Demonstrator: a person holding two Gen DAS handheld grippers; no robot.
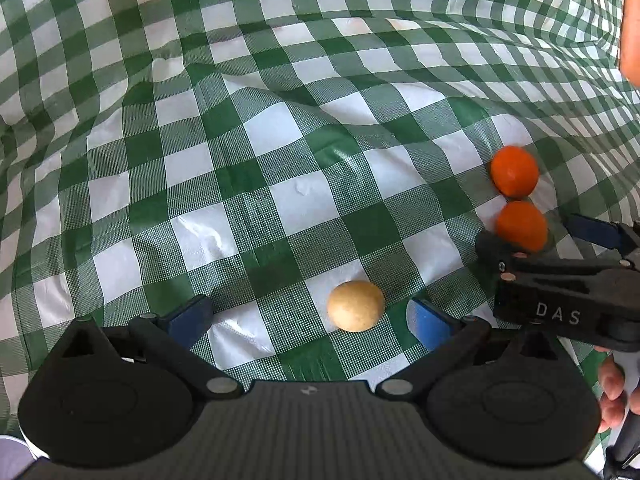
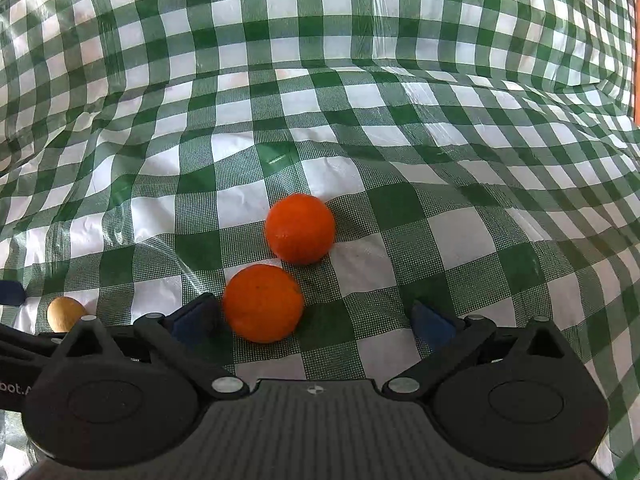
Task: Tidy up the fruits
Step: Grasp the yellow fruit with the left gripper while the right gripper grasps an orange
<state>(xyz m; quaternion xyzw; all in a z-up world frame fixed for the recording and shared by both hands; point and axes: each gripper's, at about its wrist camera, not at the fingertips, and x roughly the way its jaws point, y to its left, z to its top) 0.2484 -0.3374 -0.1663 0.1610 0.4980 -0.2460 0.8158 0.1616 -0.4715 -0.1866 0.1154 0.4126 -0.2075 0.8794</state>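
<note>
Orange fruit (image 2: pixel 262 303) lying on checked bench cloth (image 2: pixel 460 240), touching right gripper's (image 2: pixel 316 318) left finger (image 2: pixel 196 316), off-centre between spread fingers; left gripper (image 1: pixel 312 318) gaping around yellowish fruit (image 1: pixel 355 306).

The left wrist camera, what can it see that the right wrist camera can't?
Only the left wrist view shows the right gripper from outside, with the person's hand holding it. Only the right wrist view shows an orange-brown strip at its right edge. Both show the two oranges, the yellowish fruit and the green checked cloth.
</note>
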